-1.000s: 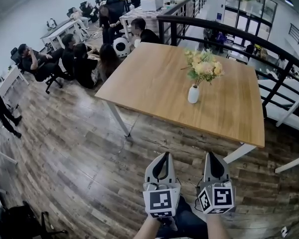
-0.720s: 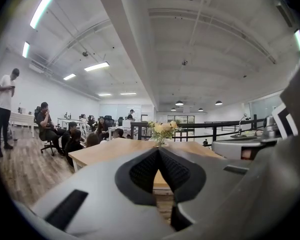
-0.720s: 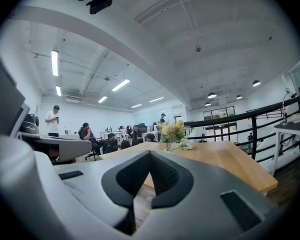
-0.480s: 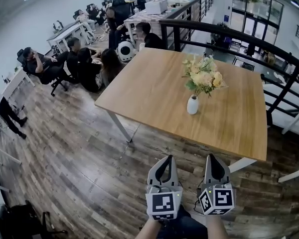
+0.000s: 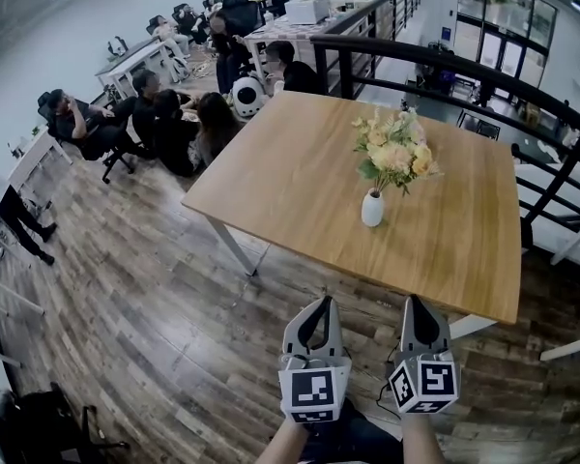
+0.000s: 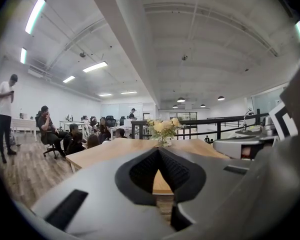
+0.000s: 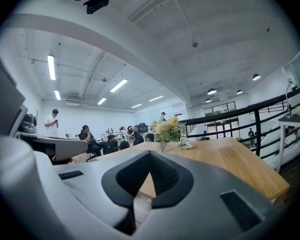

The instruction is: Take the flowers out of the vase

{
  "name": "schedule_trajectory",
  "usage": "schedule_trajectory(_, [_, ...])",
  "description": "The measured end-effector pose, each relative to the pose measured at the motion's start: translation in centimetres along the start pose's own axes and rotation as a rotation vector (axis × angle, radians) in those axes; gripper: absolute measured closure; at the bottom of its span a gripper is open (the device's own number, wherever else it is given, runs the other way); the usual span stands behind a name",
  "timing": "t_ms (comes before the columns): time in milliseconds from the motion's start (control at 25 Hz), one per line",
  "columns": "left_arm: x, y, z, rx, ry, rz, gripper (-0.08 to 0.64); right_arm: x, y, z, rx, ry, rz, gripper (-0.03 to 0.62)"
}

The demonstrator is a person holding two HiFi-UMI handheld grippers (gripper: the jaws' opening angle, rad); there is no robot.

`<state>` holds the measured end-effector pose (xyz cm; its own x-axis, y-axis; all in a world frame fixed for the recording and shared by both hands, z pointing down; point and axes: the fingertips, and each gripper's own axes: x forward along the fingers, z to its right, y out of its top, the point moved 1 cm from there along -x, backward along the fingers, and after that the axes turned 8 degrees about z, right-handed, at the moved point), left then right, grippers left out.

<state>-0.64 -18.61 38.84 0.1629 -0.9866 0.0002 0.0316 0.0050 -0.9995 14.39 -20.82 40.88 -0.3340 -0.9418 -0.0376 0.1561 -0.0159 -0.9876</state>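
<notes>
head cam sat high up and looked steeply down, so the wooden table filled the middle of the frame, with the left gripper and right gripper poking in at the bottom edge, well short of it. each gripper cam rode low behind its own jaws and faced nearly level across the tabletop. all three views shared the flowers: right of centre from the head, near dead centre and small in both gripper views.

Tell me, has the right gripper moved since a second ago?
Yes. The right gripper has come closer to the near edge of the table; the floor gap between them has shrunk.
</notes>
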Motion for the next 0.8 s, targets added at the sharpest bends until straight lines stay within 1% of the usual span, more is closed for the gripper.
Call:
schedule_trajectory(320, [1.6,-0.5,-1.1,0.001,0.019,-0.018,0.535,1.7,-0.5,0.2,0.009,0.009,-0.01,0.6])
schedule_trajectory(440, [2.9,-0.7,-1.0,-0.004,0.001,-0.019,0.535,2.3,-0.7,0.6,0.007,-0.001,-0.014,0.6])
schedule_trajectory(600, [4.7,-1.1,-0.8,-0.012,-0.038,-0.024,0.535,3.6,-0.9,1.5,0.004,-0.035,-0.016,0.6])
schedule_trajectory(800, [7.4,-1.8,-2.2,-0.026,-0.053,-0.034,0.535,6.4,-1.1,1.5,-0.011,-0.051,-0.02,0.6])
